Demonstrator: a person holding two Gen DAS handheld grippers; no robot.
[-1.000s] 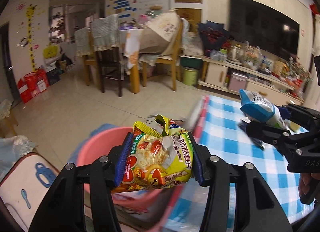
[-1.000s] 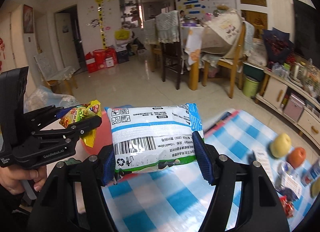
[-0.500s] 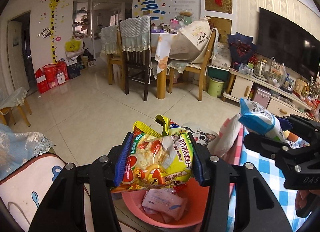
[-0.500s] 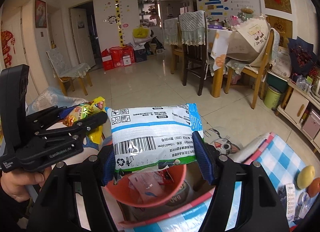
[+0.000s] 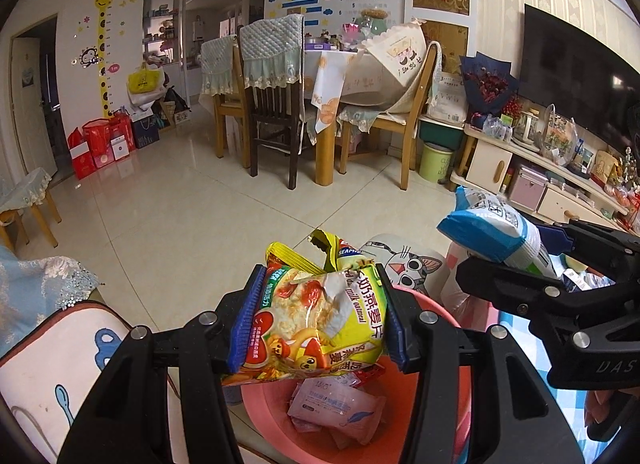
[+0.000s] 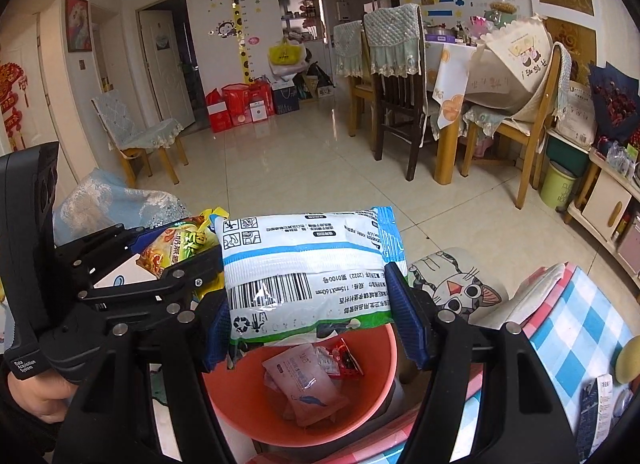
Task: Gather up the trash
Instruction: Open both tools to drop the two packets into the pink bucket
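My left gripper (image 5: 318,318) is shut on a yellow oatmeal packet (image 5: 316,324) and holds it above a pink basin (image 5: 448,318). My right gripper (image 6: 310,300) is shut on a white and blue wipes pack (image 6: 304,264), also above the basin (image 6: 380,396). The basin holds a pink sachet (image 6: 308,384) and small red wrappers (image 6: 346,356). In the left wrist view the right gripper (image 5: 560,264) with its pack (image 5: 492,229) is to the right. In the right wrist view the left gripper (image 6: 160,260) is to the left.
A table with a blue checked cloth (image 6: 576,324) lies to the right, with an apple (image 6: 628,360) and wrappers on it. A cat-print cushion (image 6: 456,288) sits behind the basin. A padded seat (image 5: 52,356) is at the left. Dining chairs (image 5: 272,103) stand across the tiled floor.
Both grippers, each still holding its packet, have swung left off the checked table and now hang over the pink basin, whose contents have come into view.
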